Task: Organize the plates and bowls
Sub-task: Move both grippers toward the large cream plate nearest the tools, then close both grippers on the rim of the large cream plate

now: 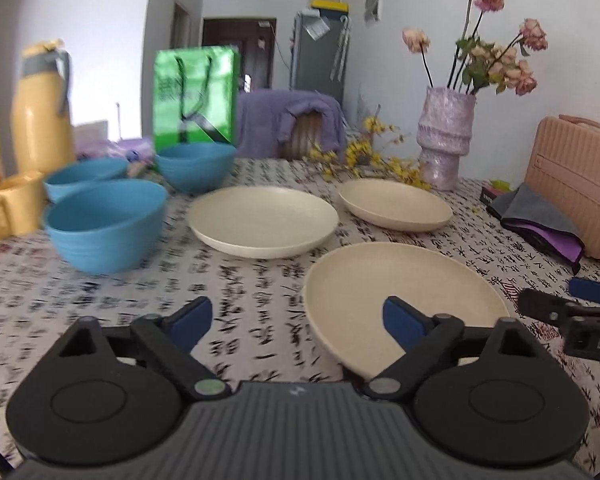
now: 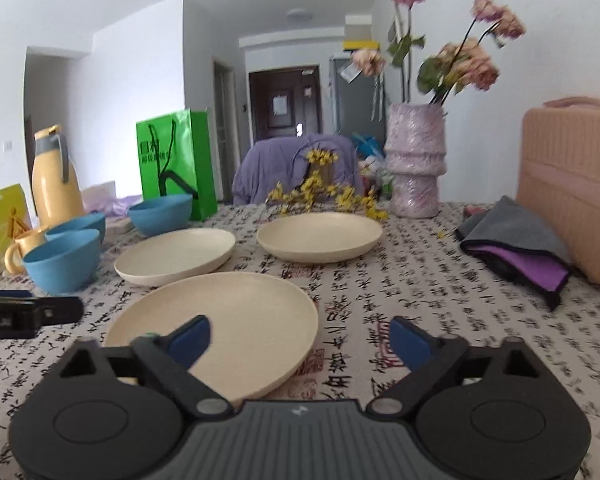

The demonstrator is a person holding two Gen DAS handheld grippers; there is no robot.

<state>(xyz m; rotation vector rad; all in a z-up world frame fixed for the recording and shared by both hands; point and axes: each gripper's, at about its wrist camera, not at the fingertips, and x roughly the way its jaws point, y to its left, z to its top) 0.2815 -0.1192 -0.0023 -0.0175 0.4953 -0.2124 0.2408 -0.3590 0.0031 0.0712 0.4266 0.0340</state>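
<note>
Three cream plates lie apart on the patterned tablecloth: a near plate (image 1: pixel 400 300) (image 2: pixel 224 320), a middle plate (image 1: pixel 262 220) (image 2: pixel 176 254) and a far plate (image 1: pixel 396 204) (image 2: pixel 320 236). Three blue bowls stand at the left: a near bowl (image 1: pixel 104 224) (image 2: pixel 62 260), a second bowl (image 1: pixel 84 174) (image 2: pixel 78 226) and a far bowl (image 1: pixel 194 166) (image 2: pixel 160 212). My left gripper (image 1: pixel 298 320) is open and empty, its right finger over the near plate's left edge. My right gripper (image 2: pixel 300 340) is open and empty, its left finger over that plate's right part.
A yellow jug (image 1: pixel 40 108) and yellow cup (image 1: pixel 12 208) stand at the left. A green bag (image 1: pixel 194 100) stands behind the bowls. A lilac vase (image 1: pixel 446 136) with flowers, a pink case (image 1: pixel 576 184) and folded cloths (image 2: pixel 520 248) are at the right.
</note>
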